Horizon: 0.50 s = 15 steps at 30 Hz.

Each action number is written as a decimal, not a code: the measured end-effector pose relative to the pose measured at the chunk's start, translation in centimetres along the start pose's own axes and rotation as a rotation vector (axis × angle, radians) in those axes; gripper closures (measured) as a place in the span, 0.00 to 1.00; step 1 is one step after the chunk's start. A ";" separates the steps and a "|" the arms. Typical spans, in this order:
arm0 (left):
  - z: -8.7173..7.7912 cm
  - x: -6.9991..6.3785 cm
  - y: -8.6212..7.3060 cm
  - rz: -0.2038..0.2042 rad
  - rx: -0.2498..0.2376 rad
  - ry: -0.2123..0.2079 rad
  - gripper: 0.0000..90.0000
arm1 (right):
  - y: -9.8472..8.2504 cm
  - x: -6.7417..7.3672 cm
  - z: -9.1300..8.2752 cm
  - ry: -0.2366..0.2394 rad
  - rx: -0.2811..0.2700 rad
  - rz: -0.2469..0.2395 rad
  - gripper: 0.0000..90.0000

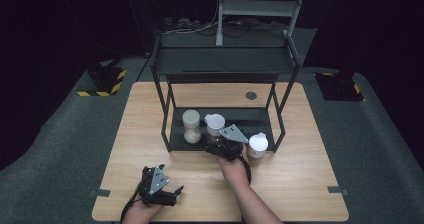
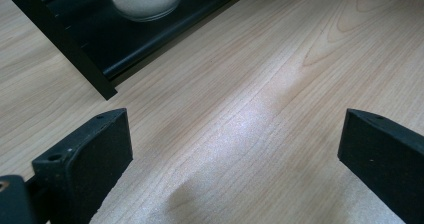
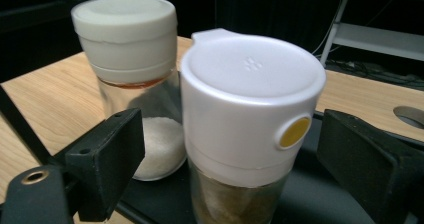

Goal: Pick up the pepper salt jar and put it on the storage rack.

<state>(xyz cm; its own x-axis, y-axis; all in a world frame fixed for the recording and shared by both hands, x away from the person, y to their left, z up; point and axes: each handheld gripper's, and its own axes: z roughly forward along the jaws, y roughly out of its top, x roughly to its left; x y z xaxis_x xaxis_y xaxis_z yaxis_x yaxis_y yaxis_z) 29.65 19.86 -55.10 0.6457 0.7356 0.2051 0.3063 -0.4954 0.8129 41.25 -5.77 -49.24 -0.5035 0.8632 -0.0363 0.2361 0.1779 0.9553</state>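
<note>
A jar with a white flip lid and a yellow button stands on the black rack's lower shelf, brownish contents inside. My right gripper is open, one jaw on each side of this jar, not touching it. Behind and to its left stands a cream-lidded jar holding white granules. From above, the white-lidded jar, the cream-lidded jar and my right gripper sit at the shelf's front. My left gripper rests open near the table's front edge, and its jaws hold nothing over bare wood.
A third white-lidded jar stands by the rack's front right leg. The black two-level rack fills the table's back middle; one leg is close ahead of my left gripper. A round grommet lies behind the rack.
</note>
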 end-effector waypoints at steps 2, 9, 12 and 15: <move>0.0 0.0 0.0 0.000 0.001 -0.001 0.01 | 0.0 0.1 -0.1 -0.001 0.000 0.000 0.10; 0.0 0.1 0.0 -0.003 0.002 0.001 0.01 | -0.2 0.1 -0.8 0.018 0.006 0.012 0.01; 0.0 0.0 0.0 -0.001 0.004 0.001 0.01 | -0.3 0.1 -1.2 0.022 0.000 0.004 0.00; 0.1 0.1 0.0 -0.004 0.006 0.000 0.01 | -0.3 0.1 -1.6 0.038 0.008 0.005 0.00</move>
<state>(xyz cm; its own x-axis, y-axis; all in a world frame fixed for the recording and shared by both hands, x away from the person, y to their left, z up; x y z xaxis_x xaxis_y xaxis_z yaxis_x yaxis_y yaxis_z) 29.73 19.86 -55.10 0.6442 0.7376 0.2022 0.3132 -0.4956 0.8101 39.82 -6.46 -49.08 -0.5336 0.8455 -0.0200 0.2453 0.1774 0.9531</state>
